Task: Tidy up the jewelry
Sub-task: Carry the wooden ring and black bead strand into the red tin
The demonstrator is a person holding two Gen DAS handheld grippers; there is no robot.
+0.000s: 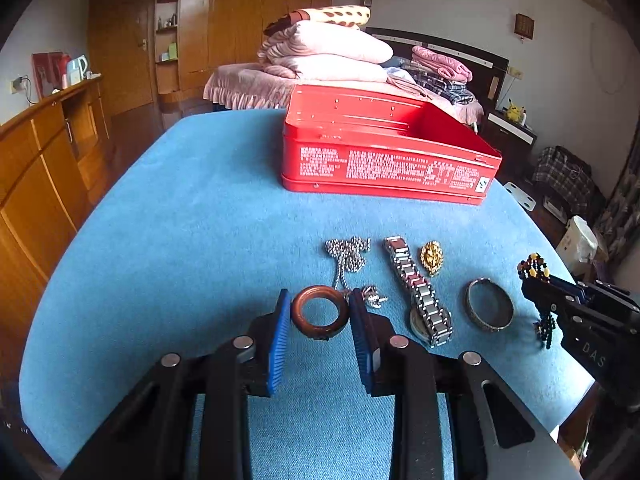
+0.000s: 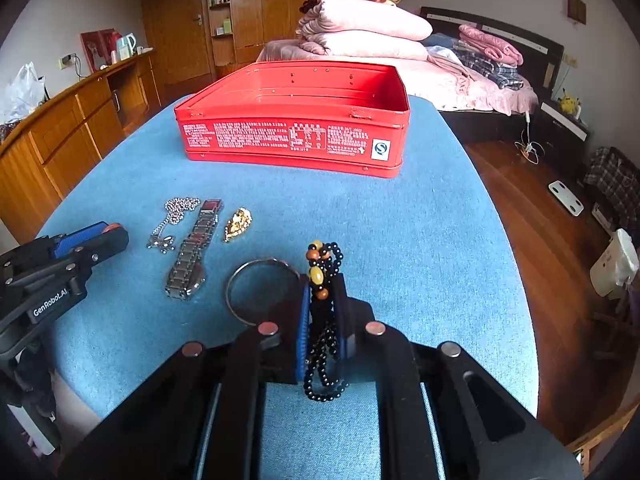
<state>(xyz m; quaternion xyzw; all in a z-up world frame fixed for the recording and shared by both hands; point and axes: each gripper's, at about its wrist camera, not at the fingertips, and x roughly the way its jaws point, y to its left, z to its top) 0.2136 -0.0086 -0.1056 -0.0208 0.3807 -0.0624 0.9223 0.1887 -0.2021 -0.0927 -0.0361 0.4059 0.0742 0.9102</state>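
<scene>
An open red tin box [image 1: 384, 160] [image 2: 296, 140] stands at the far side of the blue table. My left gripper [image 1: 320, 312] has its jaws around a brown wooden ring [image 1: 320, 311], touching its sides. My right gripper [image 2: 324, 292] is shut on a black bead bracelet with amber beads [image 2: 322, 280], lifted off the table; it also shows in the left wrist view [image 1: 534, 266]. On the cloth lie a silver chain necklace [image 1: 348, 256], a metal watch [image 1: 420, 292], a gold brooch [image 1: 431, 256] and a silver bangle [image 1: 490, 304].
The blue cloth [image 1: 180, 240] covers the table. A bed with folded pink quilts [image 1: 328, 52] is behind it. Wooden cabinets [image 1: 48, 152] stand at the left. Bags and a white bin [image 2: 616, 264] sit on the floor at the right.
</scene>
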